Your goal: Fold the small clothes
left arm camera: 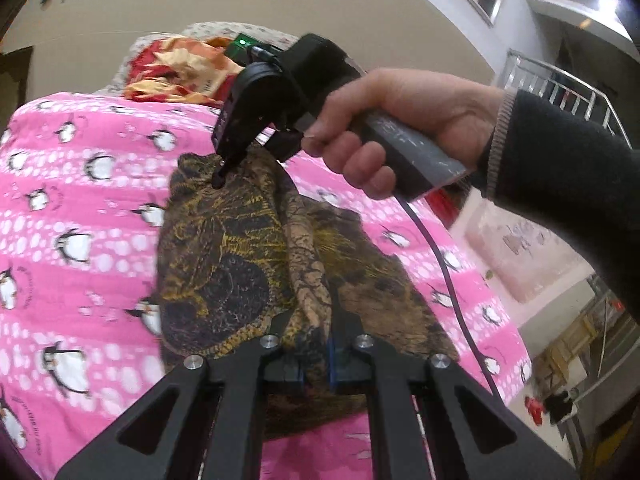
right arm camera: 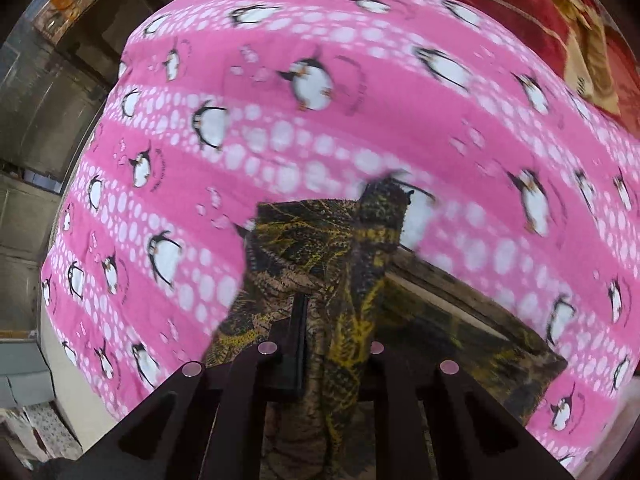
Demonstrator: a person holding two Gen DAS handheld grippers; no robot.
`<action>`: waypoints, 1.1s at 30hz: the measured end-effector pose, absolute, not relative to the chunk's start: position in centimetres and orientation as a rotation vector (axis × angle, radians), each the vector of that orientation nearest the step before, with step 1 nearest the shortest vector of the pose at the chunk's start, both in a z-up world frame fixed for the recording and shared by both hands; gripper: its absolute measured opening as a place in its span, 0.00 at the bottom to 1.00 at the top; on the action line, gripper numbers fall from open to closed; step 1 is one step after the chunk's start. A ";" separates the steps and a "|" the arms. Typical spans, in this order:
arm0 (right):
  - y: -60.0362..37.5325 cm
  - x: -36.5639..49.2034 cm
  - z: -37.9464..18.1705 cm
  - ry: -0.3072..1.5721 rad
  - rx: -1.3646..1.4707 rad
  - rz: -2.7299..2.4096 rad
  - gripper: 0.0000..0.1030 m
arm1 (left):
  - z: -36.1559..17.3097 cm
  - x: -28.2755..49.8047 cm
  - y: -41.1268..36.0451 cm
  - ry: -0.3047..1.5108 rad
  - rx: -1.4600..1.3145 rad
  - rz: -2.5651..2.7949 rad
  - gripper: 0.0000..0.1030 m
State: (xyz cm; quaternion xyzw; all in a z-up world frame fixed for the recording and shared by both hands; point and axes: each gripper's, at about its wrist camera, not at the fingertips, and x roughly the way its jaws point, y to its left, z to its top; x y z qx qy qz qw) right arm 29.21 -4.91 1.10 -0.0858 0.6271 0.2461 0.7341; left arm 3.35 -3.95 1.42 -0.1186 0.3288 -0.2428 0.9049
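Note:
A small brown and yellow patterned garment (left arm camera: pixel 240 256) hangs stretched above a pink penguin-print bedspread (left arm camera: pixel 68 208). My left gripper (left arm camera: pixel 316 344) is shut on a bunched edge of it near the bottom of the left wrist view. My right gripper (left arm camera: pixel 224 168), held in a hand, pinches the garment's far corner. In the right wrist view the right gripper (right arm camera: pixel 336 344) is shut on a twisted fold of the garment (right arm camera: pixel 312 248), which drapes down over the bedspread (right arm camera: pixel 280 112).
A red and orange blanket (left arm camera: pixel 176 72) lies bunched at the head of the bed, and it shows in the right wrist view (right arm camera: pixel 568 12) at top right. The bed edge (right arm camera: pixel 60 264) drops to the floor on the left. A purple cable (left arm camera: pixel 440 264) trails from the right gripper.

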 end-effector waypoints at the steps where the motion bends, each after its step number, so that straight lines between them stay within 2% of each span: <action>1: -6.0 29.2 1.0 1.380 -0.186 0.537 0.12 | 1.4 3.3 -4.6 0.683 -0.238 -0.513 0.07; 18: -18.6 28.9 0.3 1.367 -0.215 0.474 0.12 | 0.1 4.0 -17.8 0.778 -0.161 -0.652 0.07; 32: -21.7 28.5 -3.1 1.328 -0.206 0.516 0.12 | -4.0 5.0 -22.4 0.876 -0.153 -0.599 0.07; 33: -21.9 28.5 -3.2 1.323 -0.199 0.510 0.15 | -4.2 5.0 -22.7 0.878 -0.149 -0.602 0.07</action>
